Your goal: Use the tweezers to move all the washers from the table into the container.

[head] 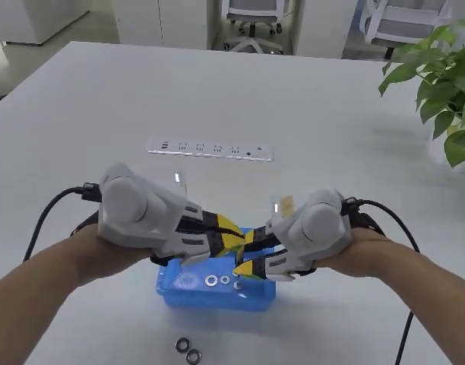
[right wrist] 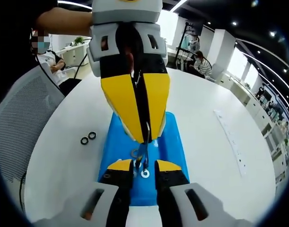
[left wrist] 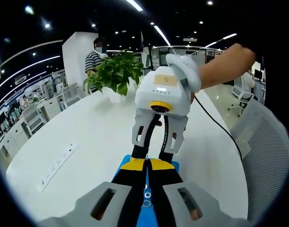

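Two grippers: the left gripper (head: 244, 239) and the right gripper (head: 238, 268). One pair of tweezers (right wrist: 142, 152). One blue container (head: 217, 298) with at least three washers (head: 210, 281). Two loose washers (head: 182, 344) on one table (head: 293, 114). One power strip (head: 210, 148), one potted plant (head: 445, 84), two office chairs (head: 251, 19).

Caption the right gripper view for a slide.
Left gripper holds tweezers over the blue container; two washers lie on the table beside it.

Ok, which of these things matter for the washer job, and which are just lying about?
Job: tweezers, loose washers, container, washers inside.
Lying about: power strip, plant, chairs.
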Tool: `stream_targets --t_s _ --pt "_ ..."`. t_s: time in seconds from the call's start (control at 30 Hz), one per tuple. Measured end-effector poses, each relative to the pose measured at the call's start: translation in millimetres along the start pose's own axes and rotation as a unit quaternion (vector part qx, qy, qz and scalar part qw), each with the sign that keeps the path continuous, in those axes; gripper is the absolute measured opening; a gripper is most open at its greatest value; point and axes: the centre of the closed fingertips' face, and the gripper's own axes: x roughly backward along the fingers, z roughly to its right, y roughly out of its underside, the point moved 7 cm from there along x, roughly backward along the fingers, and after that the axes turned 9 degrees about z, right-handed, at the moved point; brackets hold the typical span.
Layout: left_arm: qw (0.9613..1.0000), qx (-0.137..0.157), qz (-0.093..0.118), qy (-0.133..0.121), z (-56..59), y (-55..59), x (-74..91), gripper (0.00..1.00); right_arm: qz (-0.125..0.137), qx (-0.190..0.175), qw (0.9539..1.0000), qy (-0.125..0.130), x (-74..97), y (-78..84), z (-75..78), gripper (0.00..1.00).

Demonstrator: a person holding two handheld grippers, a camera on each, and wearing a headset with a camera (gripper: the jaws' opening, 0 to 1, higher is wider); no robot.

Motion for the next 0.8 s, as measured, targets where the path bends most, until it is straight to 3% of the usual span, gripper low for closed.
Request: stream_targets --t_s 0.33,0.8 --pt "1.0000 0.007 -0.004 -0.003 0.5 0.0 10.1 0.05 0.005 -0.011 0.9998 0.018 12.5 -7.5 -6.4 0.24" --pt "1.0000 -0.003 0.000 0.002 9.7 -17.6 26.0 0.05 0.020 -0.013 0.9993 0.031 27.8 -23.4 -20.2 0.25"
